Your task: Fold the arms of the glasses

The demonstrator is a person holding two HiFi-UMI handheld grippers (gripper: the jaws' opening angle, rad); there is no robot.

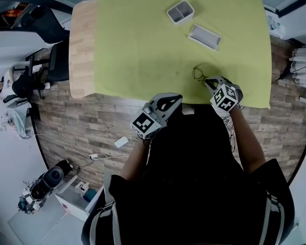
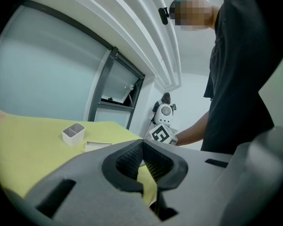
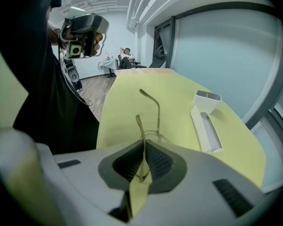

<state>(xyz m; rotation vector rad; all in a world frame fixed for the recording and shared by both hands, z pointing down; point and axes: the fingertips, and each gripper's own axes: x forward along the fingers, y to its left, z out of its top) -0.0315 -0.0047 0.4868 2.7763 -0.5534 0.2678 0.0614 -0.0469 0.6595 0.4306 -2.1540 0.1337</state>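
Thin wire-framed glasses (image 1: 198, 74) lie on the yellow-green cloth (image 1: 158, 55) near its front right edge. My right gripper (image 1: 210, 81) is shut on them. In the right gripper view one arm of the glasses (image 3: 142, 145) runs between the closed pads, and the other arm (image 3: 154, 103) curves up beyond, both unfolded. My left gripper (image 1: 171, 102) hovers at the table's front edge, left of the glasses and apart from them. Its jaws meet at the tips (image 2: 142, 147) with nothing between them.
A white two-compartment box (image 1: 180, 11) and a long white tray (image 1: 204, 37) sit at the back of the cloth. Bare wooden tabletop (image 1: 82, 50) shows at the left. A seated person (image 1: 10, 86) and chairs are far left; cables lie on the floor.
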